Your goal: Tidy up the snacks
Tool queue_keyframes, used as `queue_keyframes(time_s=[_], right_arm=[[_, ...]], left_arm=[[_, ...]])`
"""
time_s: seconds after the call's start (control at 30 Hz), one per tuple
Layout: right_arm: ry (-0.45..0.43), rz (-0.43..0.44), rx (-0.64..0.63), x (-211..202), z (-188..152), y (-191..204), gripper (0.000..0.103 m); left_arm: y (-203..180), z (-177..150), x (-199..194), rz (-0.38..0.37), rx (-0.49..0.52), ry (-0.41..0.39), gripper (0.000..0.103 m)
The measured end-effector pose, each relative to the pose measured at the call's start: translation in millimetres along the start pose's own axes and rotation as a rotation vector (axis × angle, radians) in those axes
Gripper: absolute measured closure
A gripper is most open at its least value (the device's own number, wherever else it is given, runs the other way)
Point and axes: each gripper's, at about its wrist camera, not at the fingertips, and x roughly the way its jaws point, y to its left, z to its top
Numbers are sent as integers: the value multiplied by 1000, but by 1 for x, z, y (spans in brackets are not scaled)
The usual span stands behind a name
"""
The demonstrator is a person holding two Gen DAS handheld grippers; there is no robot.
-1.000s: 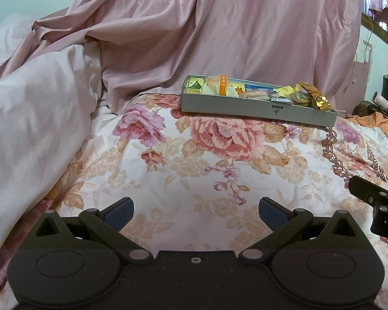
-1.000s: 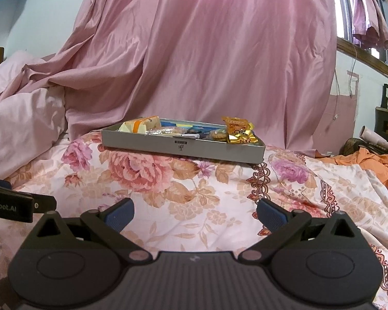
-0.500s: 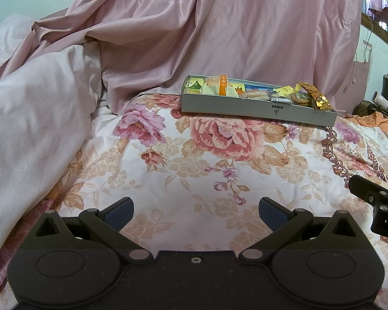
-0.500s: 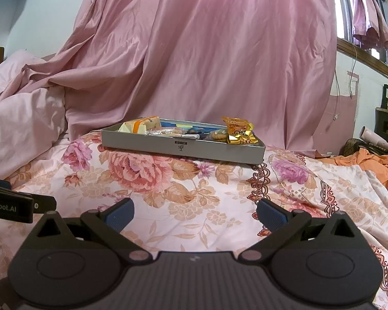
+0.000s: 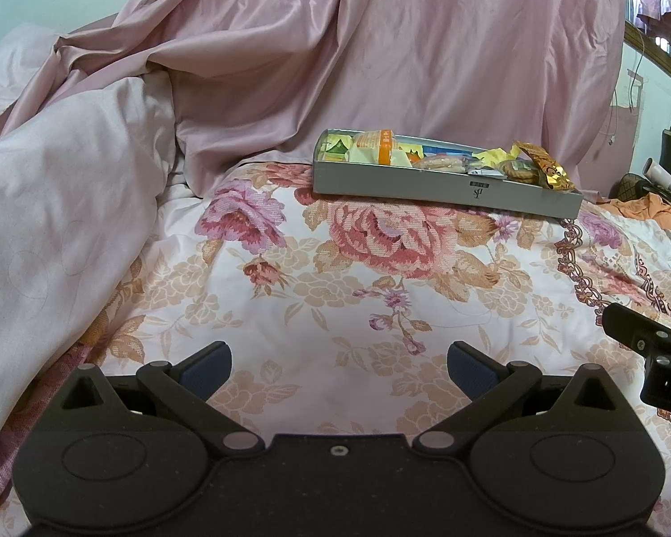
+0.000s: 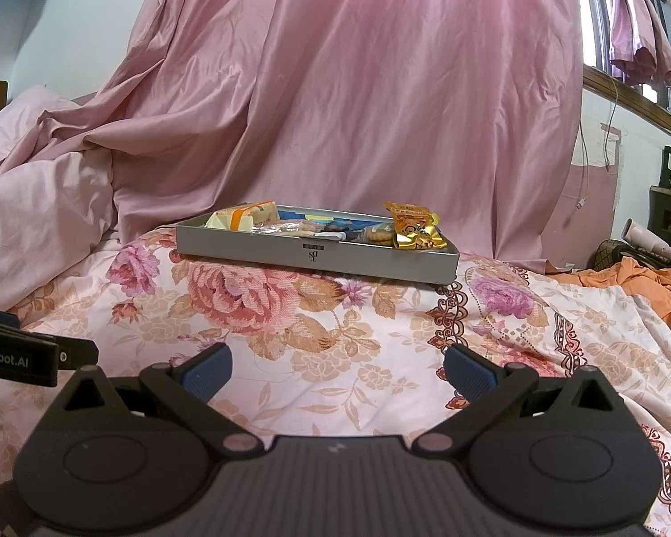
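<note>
1. Nearest, at 6 o'clock in each wrist view: left gripper and right gripper, both spread wide, nothing between the blue pads, hovering low over the floral bedspread.
2. At 3 o'clock in the left view, just beside: black body of the other tool; same again at 9 o'clock in the right view.
3. Farther, toward 12 o'clock, well apart from both claws: shallow grey tray resting on the bedspread, long axis running side to side, right end angled a little nearer in the left view.
4. Inside the tray, all snacks seen: yellow pack with an orange band at the left end, lying flat along the tray; clear biscuit sleeves mid-tray; gold-orange foil packet at the right end, standing up above the rim, crimped top upward.
5. Handling, as a judgement: packets light, soft, crinkly and slippery; biscuits inside likely to crack under a hard squeeze. Best taken by a crimped edge or across the short width, gently. Tray stiff, but unsteady on soft bedding.
6. Fits snacks already gathered in the tray, or awaiting sorting within it.
7. Farthest: pink drape behind the tray.
</note>
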Motion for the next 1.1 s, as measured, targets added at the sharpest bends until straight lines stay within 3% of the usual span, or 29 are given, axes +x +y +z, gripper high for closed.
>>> queue_keyframes(time_s=[0.37, 0.57, 1.1], right_arm=[[1, 0, -1, 0, -1, 1, 0], [1, 0, -1, 0, 0, 1, 0], [3, 0, -2, 1, -1, 2, 0]], left_arm=[[-1, 0, 1, -10, -7, 8, 1], [-6, 2, 2, 59, -11, 26, 1], [-5, 2, 0, 69, -18, 19, 1]])
